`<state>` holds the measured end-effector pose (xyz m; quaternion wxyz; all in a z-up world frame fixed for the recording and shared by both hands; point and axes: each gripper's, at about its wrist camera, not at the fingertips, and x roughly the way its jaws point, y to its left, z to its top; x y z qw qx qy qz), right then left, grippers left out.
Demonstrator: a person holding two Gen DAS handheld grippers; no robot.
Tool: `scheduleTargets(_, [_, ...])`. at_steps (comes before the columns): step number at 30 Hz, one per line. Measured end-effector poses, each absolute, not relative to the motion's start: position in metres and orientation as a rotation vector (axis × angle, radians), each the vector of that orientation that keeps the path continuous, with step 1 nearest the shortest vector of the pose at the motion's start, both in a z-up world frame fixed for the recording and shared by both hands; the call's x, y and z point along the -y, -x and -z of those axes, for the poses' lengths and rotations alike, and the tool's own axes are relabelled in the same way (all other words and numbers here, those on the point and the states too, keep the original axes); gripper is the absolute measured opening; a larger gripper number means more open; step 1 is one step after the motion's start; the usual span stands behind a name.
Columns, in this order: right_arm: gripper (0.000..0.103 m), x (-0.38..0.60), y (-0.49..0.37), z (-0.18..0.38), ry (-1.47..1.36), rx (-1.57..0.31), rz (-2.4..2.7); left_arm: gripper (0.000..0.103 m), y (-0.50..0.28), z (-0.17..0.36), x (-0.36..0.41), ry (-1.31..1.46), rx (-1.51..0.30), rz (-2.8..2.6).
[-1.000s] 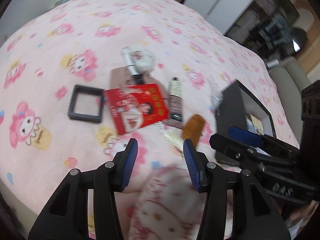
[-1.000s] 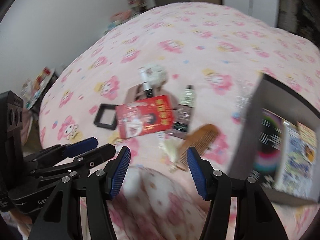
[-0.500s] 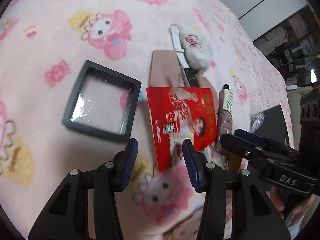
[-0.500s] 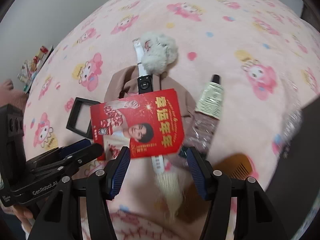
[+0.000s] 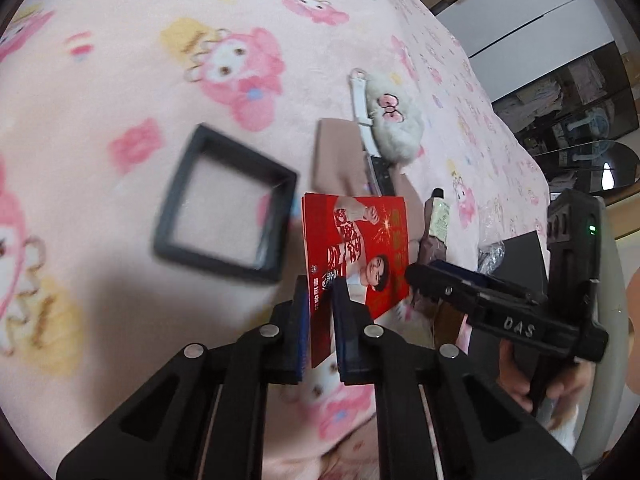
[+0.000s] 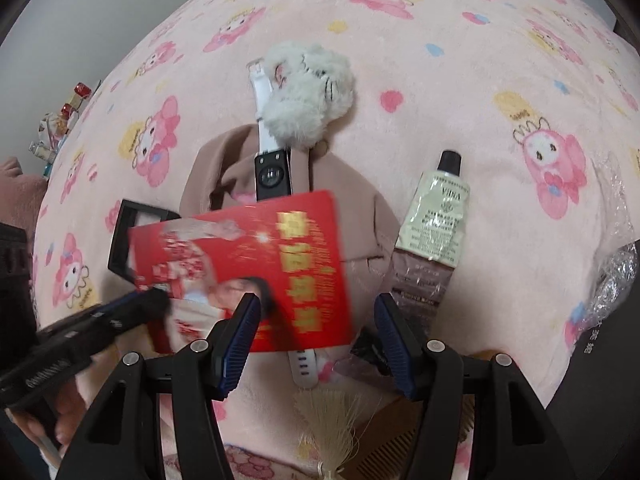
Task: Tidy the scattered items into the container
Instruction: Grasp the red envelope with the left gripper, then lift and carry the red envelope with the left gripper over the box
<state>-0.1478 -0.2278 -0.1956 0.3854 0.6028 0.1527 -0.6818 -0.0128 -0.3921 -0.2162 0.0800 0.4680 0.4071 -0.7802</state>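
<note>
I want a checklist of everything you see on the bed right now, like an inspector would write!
Surface: pink cartoon-print blanket covering a bed.
Job's things: red packet pinched at its corner; black square frame; smartwatch on a beige pouch; fluffy white plush; cream tube; tassel with a wooden comb beside it; black container at the right edge.
Clutter: crinkled clear plastic.
Grippers: left gripper shut on the red packet; right gripper open, holding nothing.
Cables: nothing seen.
Surroundings: grey wall, small items on the floor, shelves and a fan.
</note>
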Motion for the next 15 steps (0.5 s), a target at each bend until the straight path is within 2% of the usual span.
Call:
scheduleTargets(3, [0.064,0.229,0.144,0.197,-1.523,-0.396,1.719,0.013,0.004,0.221,0.394,-1.436,-1.234,2.324])
scheduleTargets(5, [0.064,0.234,0.143,0.2,-1.524,-0.401,1.697,0.014,0.004,0.225,0.393,-1.451,-1.172,2.279])
scheduleTargets(6, [0.064,0.238,0.142,0.202,-1.526,-0.403,1.673,0.018,0.006,0.227,0.392,-1.456,-1.133,2.258])
scheduleTargets(10, [0.065,0.251,0.141,0.223,-1.559,-0.41,1.568,0.022,0.008,0.234,0.393,-1.448,-1.151,2.249])
scheduleTargets(11, [0.065,0.25,0.142,0.222,-1.558,-0.39,1.569,0.022,0.008,0.234,0.393,-1.444,-1.158,2.248])
scheduleTargets(14, [0.052,0.242,0.141,0.212,-1.55,-0.312,1.558,0.025,0.008,0.227,0.388,-1.443,-1.124,2.247])
scheduleTargets(15, [0.051,0.24,0.139,0.208,-1.551,-0.296,1.549,0.026,0.008,0.223,0.386,-1.444,-1.103,2.254])
